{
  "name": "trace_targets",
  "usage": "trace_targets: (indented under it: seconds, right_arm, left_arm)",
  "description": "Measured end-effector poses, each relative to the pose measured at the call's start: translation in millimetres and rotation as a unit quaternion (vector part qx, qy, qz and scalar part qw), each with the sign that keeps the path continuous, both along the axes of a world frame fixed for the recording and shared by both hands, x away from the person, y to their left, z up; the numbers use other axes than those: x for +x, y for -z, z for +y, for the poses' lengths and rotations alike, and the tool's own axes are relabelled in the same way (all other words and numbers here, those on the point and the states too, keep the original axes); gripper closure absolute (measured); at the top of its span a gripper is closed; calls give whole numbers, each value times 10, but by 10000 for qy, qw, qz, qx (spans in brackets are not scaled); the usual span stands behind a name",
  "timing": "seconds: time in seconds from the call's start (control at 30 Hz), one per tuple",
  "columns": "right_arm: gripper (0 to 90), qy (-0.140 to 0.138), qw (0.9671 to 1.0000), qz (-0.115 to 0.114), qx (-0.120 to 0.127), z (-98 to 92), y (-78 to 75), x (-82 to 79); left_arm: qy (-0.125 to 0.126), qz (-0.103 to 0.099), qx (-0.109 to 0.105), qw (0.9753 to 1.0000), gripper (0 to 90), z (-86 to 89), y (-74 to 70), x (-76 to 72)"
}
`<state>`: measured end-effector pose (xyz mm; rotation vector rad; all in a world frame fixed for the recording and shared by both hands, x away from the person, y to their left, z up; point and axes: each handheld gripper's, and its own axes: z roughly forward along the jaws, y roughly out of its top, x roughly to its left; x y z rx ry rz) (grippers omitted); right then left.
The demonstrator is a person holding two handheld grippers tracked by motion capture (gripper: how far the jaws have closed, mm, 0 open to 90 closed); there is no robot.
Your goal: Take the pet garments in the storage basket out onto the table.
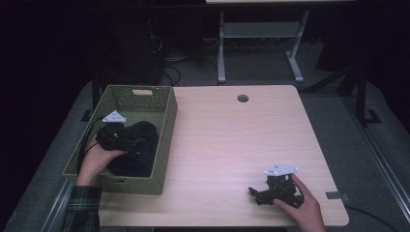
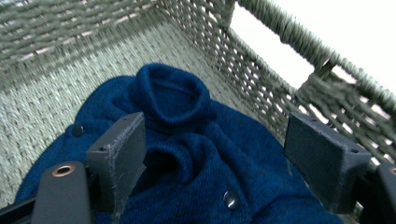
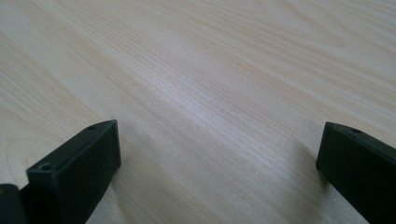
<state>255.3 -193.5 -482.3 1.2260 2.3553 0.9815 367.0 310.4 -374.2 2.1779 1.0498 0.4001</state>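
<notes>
A dark blue knitted garment (image 2: pixel 196 154) with small buttons lies crumpled in the green woven basket (image 1: pixel 164 121) at the table's left; it looks almost black in the high view (image 1: pixel 142 147). My left gripper (image 1: pixel 138 144) hangs inside the basket just over the garment, open, its jaws spread wide on either side of the folds (image 2: pixel 219 158). My right gripper (image 1: pixel 255 193) rests low on the wooden table (image 3: pixel 210 84) near the front right, open, with nothing between its jaws (image 3: pixel 219 158).
The basket wall (image 2: pixel 289 88) rises close to the left gripper's right jaw. A round cable hole (image 1: pixel 242 98) sits at the table's far edge. Beyond the table stand a white desk frame (image 1: pixel 261 38) and cables on the floor.
</notes>
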Motion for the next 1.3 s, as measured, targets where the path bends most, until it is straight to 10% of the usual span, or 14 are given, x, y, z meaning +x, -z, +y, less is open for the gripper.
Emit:
trace_targets:
  seconds: [1.0, 1.3]
  right_arm:
    - [0, 0, 10000, -2, -1, 0, 0, 0]
    - [0, 0, 10000, -3, 0, 0, 1, -1]
  left_arm:
    - [521, 874, 390, 9940, 136, -27, 352, 61]
    - [591, 1124, 1036, 9865, 136, -123, 469, 84]
